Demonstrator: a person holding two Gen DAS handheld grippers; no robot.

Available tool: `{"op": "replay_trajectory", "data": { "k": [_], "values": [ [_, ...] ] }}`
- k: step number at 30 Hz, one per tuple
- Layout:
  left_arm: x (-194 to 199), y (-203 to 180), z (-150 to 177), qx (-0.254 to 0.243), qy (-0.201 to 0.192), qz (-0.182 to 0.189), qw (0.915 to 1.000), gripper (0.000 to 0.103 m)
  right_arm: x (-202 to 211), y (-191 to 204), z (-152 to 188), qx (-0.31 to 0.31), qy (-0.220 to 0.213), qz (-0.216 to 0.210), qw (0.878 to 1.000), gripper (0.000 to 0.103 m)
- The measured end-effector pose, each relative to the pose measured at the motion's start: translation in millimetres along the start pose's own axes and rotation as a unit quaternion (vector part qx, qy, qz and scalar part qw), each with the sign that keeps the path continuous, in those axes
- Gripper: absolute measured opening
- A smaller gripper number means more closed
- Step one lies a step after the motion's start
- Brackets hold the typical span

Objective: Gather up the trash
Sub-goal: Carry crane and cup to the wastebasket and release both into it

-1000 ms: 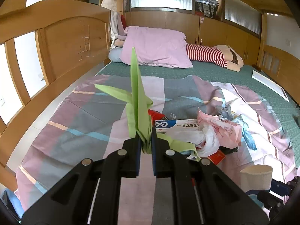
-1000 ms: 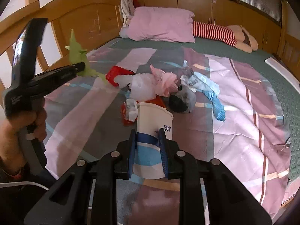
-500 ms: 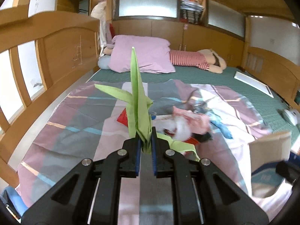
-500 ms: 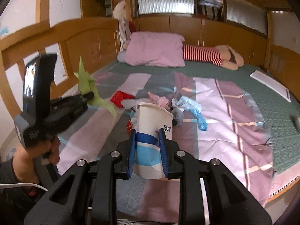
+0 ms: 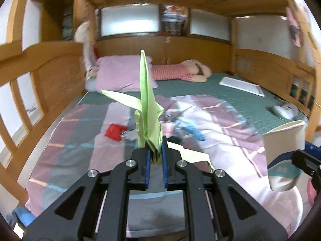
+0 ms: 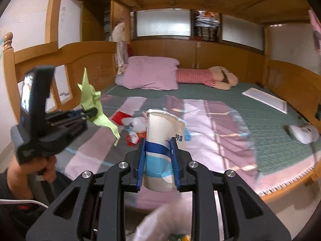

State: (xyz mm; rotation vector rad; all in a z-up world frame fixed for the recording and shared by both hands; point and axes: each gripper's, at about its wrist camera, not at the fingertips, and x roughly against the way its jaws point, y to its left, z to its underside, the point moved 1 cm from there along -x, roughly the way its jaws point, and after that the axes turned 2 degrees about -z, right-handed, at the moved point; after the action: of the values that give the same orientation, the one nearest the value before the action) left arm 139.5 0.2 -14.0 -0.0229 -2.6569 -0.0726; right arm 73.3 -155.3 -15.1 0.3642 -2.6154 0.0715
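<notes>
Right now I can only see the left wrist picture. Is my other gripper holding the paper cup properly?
Observer: Yes. The right wrist view shows the right gripper with a blue pad on each side of the upright paper cup.
Operator: Is anything under the cup?
Observer: A pale blurry shape shows at the bottom edge, below the gripper. I cannot tell what it is.
Operator: Can you see my green paper?
Observer: Yes. The left gripper pinches the folded green paper, and a hand grips its handle.
</notes>
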Motion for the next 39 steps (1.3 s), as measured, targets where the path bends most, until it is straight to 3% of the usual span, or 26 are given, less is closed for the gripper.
{"op": "replay_trajectory", "data": {
  "k": [12,20,21,22,24,31,36,39],
  "values": [
    [36,-91,19,-0.082,0.003,0.104,0.9912,0.011,53,-47,50,-0.039,0.038,0.071,0.996,0.025],
    [43,-124,35,-0.119,0.021,0.138,0.9831,0.011,61,-64,82,-0.071,0.065,0.074,0.993,0.026],
    [44,-127,37,-0.122,0.022,0.140,0.9824,0.011,64,-62,84,-0.071,0.063,0.077,0.993,0.030],
    [43,-130,38,-0.125,0.025,0.143,0.9815,0.011,66,-63,85,-0.069,0.059,0.082,0.993,0.045],
    [45,-137,42,-0.127,0.031,0.149,0.9802,0.011,73,-65,84,-0.062,0.043,0.097,0.992,0.061],
    [39,-149,49,-0.138,0.048,0.162,0.9759,0.011,93,-69,77,-0.046,-0.006,0.122,0.991,0.063],
    [32,-158,57,-0.150,0.072,0.175,0.9704,0.020,101,-78,74,-0.070,-0.028,0.115,0.990,0.064],
    [29,-159,60,-0.149,0.079,0.174,0.9701,0.044,102,-79,74,-0.073,-0.031,0.117,0.990,0.064]
  ]
}}
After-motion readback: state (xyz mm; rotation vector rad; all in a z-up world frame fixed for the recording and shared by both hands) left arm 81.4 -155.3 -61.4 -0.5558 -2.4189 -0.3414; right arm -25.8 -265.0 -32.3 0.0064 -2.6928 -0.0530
